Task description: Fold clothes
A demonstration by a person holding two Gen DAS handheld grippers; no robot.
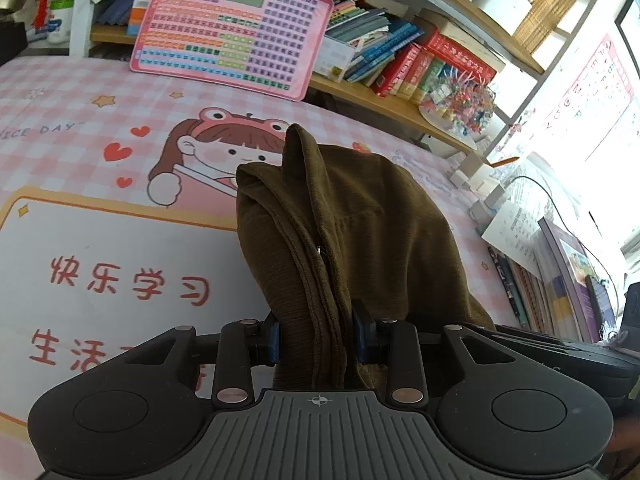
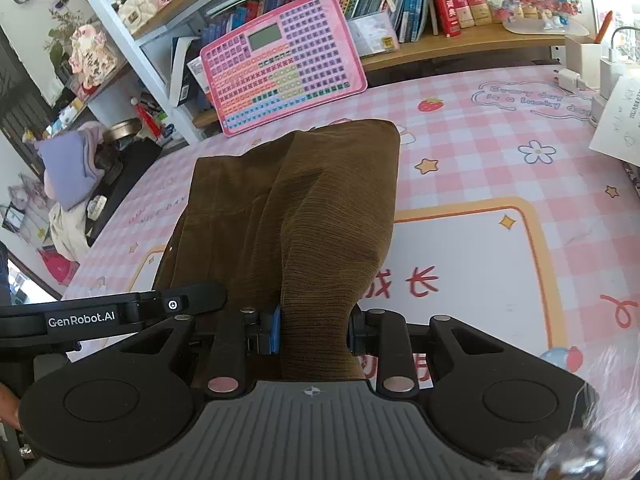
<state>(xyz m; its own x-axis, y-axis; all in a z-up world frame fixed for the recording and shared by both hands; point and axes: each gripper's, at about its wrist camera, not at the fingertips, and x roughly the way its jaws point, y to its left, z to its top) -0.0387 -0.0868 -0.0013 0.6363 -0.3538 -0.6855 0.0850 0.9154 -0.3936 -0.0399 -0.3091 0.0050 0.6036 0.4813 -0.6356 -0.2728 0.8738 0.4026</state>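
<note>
An olive-brown corduroy garment lies bunched and partly folded on the pink checked desk mat. My left gripper is shut on a thick gathered edge of it, lifting that part off the mat. In the right wrist view the same garment stretches from the far middle of the mat toward me. My right gripper is shut on a ribbed fold of its near end. The left gripper's body shows at the left, close beside the right one.
A pink keyboard-style learning tablet leans against the bookshelf at the back. Books and papers are stacked along the right edge, with a cable. A white charger and paper sit at the mat's far right.
</note>
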